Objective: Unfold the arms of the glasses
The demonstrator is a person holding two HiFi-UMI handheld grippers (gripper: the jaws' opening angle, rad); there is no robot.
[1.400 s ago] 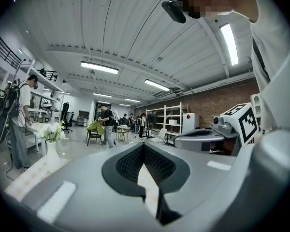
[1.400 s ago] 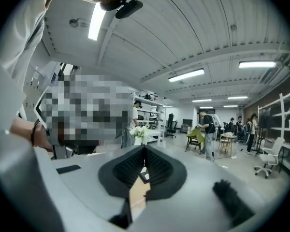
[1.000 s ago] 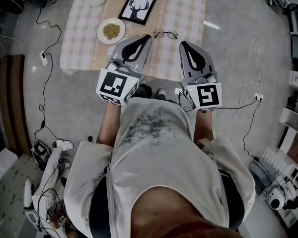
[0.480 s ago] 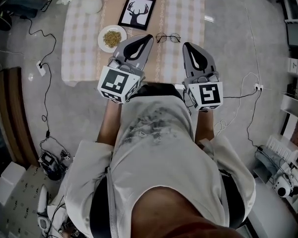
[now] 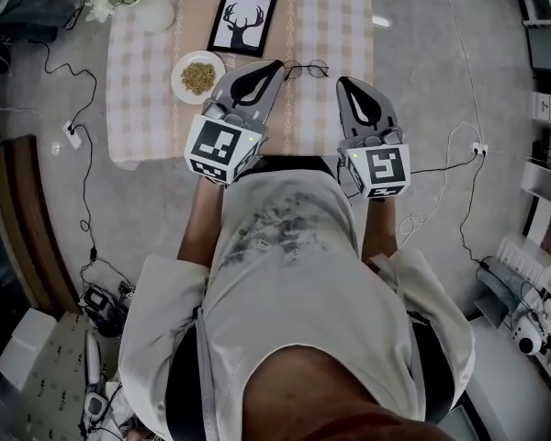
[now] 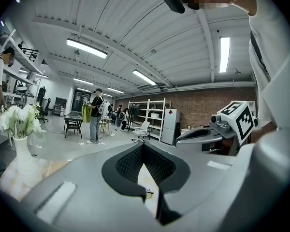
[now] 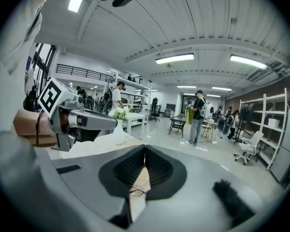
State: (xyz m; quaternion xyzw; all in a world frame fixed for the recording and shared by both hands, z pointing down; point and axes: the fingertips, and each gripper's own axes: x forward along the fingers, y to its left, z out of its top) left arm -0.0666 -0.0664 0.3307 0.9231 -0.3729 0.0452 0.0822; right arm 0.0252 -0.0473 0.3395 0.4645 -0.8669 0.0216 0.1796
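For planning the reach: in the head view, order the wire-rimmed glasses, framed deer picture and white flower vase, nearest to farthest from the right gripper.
1. Wire-rimmed glasses, just left of the right gripper.
2. Framed deer picture, farther up-left.
3. White flower vase, far-left corner.

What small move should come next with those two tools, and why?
Probably ease both tools down toward the glasses, opening them on the way. The left tool and right tool are shut and empty, and the glasses lie untouched on the table near their tips.

Glasses [image 5: 306,67] right of plate [image 5: 178,73], frame [image 5: 242,23] behind (all on table [image 5: 335,26])
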